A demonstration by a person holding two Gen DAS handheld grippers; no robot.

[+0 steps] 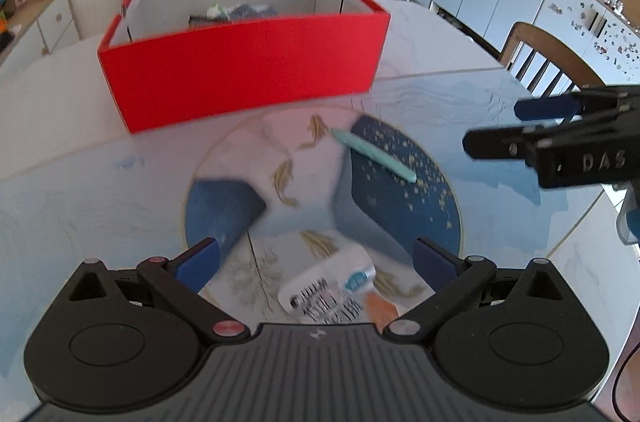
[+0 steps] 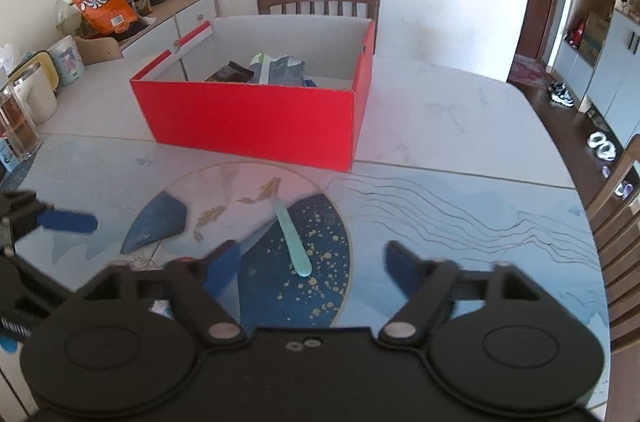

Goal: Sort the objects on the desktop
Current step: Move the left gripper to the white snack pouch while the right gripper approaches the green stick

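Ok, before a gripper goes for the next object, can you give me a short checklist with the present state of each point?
1. Left gripper open and empty: ok.
2. Right gripper open and empty: ok.
3. Green stick lies free on the table, nothing on top: ok.
4. Packet sits between the left fingers: ok, but blurred.
5. Red box open on top, with room left: ok.
6. Grippers apart from each other: ok.
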